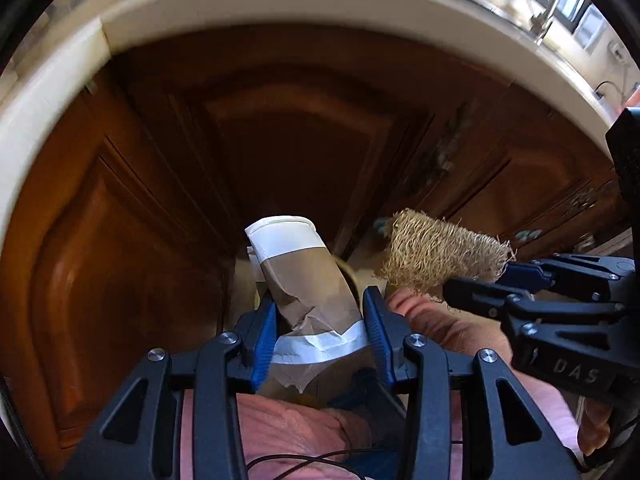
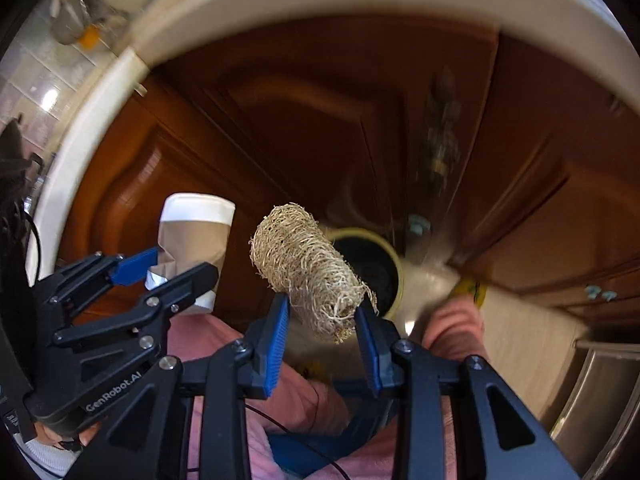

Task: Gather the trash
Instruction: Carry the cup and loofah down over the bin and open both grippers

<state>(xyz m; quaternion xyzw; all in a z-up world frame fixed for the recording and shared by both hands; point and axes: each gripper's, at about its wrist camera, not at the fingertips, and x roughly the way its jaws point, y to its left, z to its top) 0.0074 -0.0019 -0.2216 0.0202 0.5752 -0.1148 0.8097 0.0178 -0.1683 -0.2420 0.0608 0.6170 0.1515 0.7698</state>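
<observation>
Item 1, left tongs (image 1: 320, 336): gripping a crumpled paper cup (image 1: 296, 276), brown sleeve with white rim and a white band, the blue pads pressing on its creased lower body. The cup is leaning forward and slightly left, rim pointing away from the camera.

Item 2, right tongs (image 2: 322, 320): clamping a loofah scrubber (image 2: 308, 268), a tan fibrous roll, by its near end; the rest is sticking out up and to the left. In the left wrist view the same scrubber (image 1: 440, 256) is hanging just right of the cup, close beside it and apparently not touching.

Item 3, trash bin (image 2: 394, 264): a round, cream-rimmed opening with a dark inside, standing on the floor far below the scrubber, at the foot of the brown wooden cabinets (image 2: 280, 120). It is partly hidden behind the scrubber and blurred.

Item 4, bench (image 1: 280, 4): its pale edge is curving across the far top of both views, above the cabinet doors.

Item 5, person's pink trousers (image 1: 288, 424): filling the near bottom of both views.

Step in hand, as judged: both pieces of trash are being carried, held over the floor near the bin and not yet dropped.

Next move, as judged: bringing each load over the bin mouth, the scrubber being nearer to it, then widening the tongs so the item falls inside without catching the rim. The light cup may be sticking to the pads.
</observation>
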